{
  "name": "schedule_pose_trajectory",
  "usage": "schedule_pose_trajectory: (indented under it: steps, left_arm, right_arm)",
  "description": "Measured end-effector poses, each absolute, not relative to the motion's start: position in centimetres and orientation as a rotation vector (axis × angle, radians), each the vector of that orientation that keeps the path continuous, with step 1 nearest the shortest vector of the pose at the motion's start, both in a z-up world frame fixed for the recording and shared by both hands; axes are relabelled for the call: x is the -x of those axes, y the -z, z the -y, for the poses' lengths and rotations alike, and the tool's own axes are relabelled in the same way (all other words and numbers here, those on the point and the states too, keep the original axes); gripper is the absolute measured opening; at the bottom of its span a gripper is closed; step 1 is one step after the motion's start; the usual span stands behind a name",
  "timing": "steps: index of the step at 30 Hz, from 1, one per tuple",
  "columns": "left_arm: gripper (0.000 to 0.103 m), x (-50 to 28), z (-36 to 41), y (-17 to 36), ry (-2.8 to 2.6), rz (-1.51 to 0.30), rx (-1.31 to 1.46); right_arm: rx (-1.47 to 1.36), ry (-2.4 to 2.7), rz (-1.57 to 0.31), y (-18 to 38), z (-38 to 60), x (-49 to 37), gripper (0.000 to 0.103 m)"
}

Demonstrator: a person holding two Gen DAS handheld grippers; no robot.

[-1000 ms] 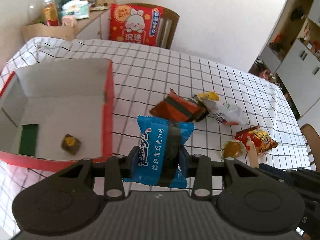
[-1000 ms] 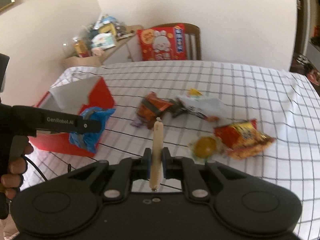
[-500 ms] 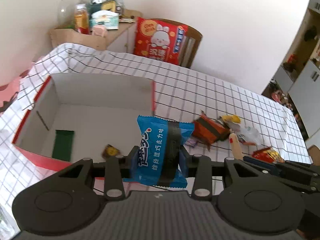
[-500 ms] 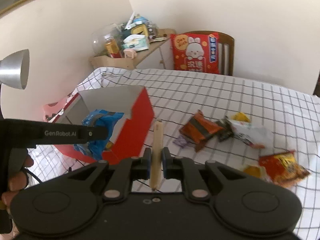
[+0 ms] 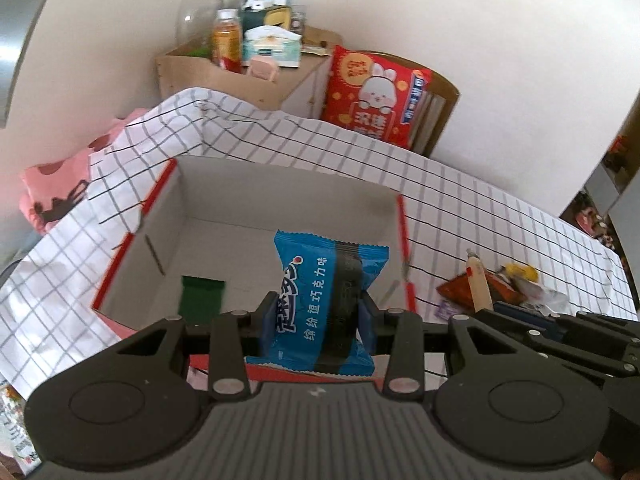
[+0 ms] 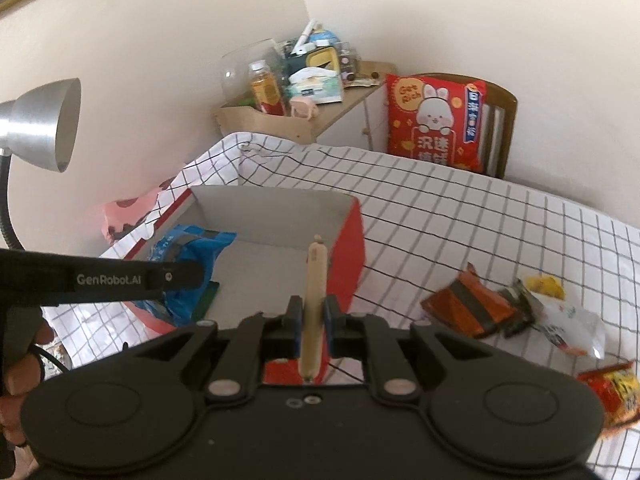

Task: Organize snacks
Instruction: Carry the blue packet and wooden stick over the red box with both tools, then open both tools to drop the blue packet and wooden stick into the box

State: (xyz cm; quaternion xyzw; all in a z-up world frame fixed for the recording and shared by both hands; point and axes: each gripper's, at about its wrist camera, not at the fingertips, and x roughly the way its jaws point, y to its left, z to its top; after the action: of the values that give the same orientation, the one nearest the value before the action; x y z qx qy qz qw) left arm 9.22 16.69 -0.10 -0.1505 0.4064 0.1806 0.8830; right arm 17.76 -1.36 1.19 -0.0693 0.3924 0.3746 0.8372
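My left gripper (image 5: 318, 312) is shut on a blue snack packet (image 5: 324, 300) with a dark band and holds it above the open red-edged box (image 5: 280, 184), over its near wall. In the right wrist view the same blue packet (image 6: 188, 268) hangs at the box's left side. My right gripper (image 6: 312, 320) is shut on a thin beige sausage stick (image 6: 314, 300), upright, at the near right part of the red box (image 6: 352, 256). The sausage stick (image 5: 478, 284) also shows at the right of the left wrist view. A green item (image 5: 202, 296) lies inside the box.
Loose snacks lie on the checked tablecloth (image 6: 480, 220) to the right: an orange-brown packet (image 6: 468, 308), a white wrapper (image 6: 572, 320), a yellow piece (image 6: 544, 282), a red-yellow bag (image 6: 616, 392). A red rabbit cushion (image 6: 436, 124) leans on a chair. A silver lamp (image 6: 40, 124) stands left.
Both grippers have moved left with their snacks, from over the loose pile to the box. The box now fills the middle of both views; the small brown snack inside is hidden.
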Motion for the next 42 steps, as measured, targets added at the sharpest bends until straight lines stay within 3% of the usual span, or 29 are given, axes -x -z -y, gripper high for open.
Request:
schedule_pose_trajectory:
  steps: [18, 34, 42]
  left_arm:
    - [0.039, -12.0, -25.4, 3.3, -0.53, -0.927, 0.338]
    - [0.039, -15.3, -27.3, 8.1, -0.522, -1.051, 0.346]
    - [0.04, -15.5, -26.8, 8.9, -0.501, -1.08, 0.348]
  right_arm:
    - [0.238, -0.848, -0.908, 2.9, -7.1, -20.4, 0.01]
    - [0.327, -0.852, -1.009, 7.1, -10.5, -22.4, 0.01]
    - [0.34, -0.861, -1.034, 7.3, -10.6, -22.1, 0.018]
